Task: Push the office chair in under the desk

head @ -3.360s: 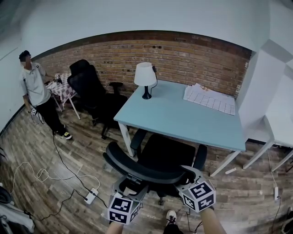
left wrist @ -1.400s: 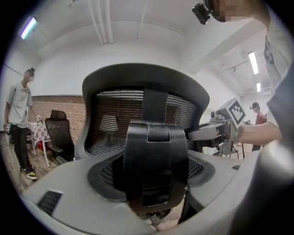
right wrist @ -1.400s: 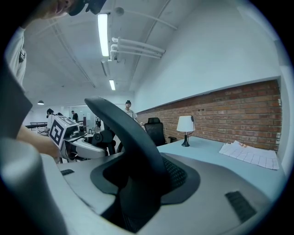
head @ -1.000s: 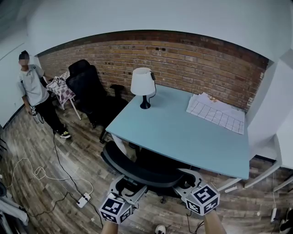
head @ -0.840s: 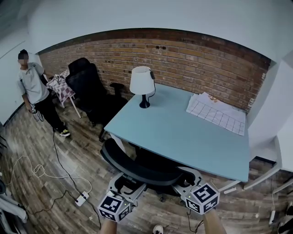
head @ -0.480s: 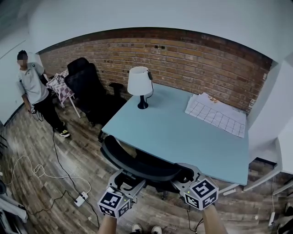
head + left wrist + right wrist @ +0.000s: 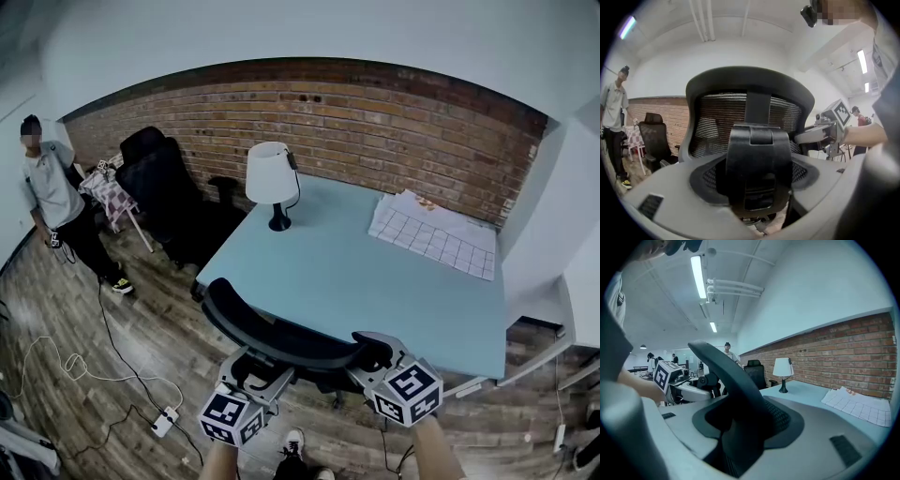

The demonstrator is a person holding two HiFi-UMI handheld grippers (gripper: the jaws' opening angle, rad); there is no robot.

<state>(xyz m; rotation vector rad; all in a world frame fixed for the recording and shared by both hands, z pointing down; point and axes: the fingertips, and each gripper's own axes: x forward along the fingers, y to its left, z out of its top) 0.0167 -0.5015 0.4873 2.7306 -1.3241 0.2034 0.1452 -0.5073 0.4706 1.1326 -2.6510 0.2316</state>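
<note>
Down at 6 o'clock of the head view, black office chair (image 7: pixel 281 339), close against the near edge of the pale blue desk (image 7: pixel 375 281). Seat out of sight beneath the desktop; only the curved top of the mesh backrest showing. Backrest's long axis laid from 10 o'clock to 4 o'clock, roughly parallel with the desk edge. Chair facing about 1 o'clock, toward the brick wall (image 7: pixel 356 117).

Held from behind on both sides. Left gripper (image 7: pixel 261 366) at 7 o'clock of the backrest, jaws closed around the black bracket on the central spine of the back, seen square-on in the left gripper view. Right gripper (image 7: pixel 370 349) at 4 o'clock, jaws clamped on the backrest's outer rim, seen edge-on in the right gripper view.

On the desktop, white-shaded table lamp (image 7: pixel 269 178) upright at the 11 o'clock corner. Grid-printed sheet (image 7: pixel 431 242) lying flat at 1 o'clock, well apart from the lamp.

Beyond the desk at 10 o'clock, second black chair (image 7: pixel 155 183) near the wall, beside a small table with a checked cloth (image 7: pixel 108 187). Person (image 7: pixel 52 202) standing at 9 o'clock. Wood-plank floor (image 7: pixel 84 300) all round, with a power strip (image 7: pixel 161 422) lying at 7 o'clock. White wall above the brick.
</note>
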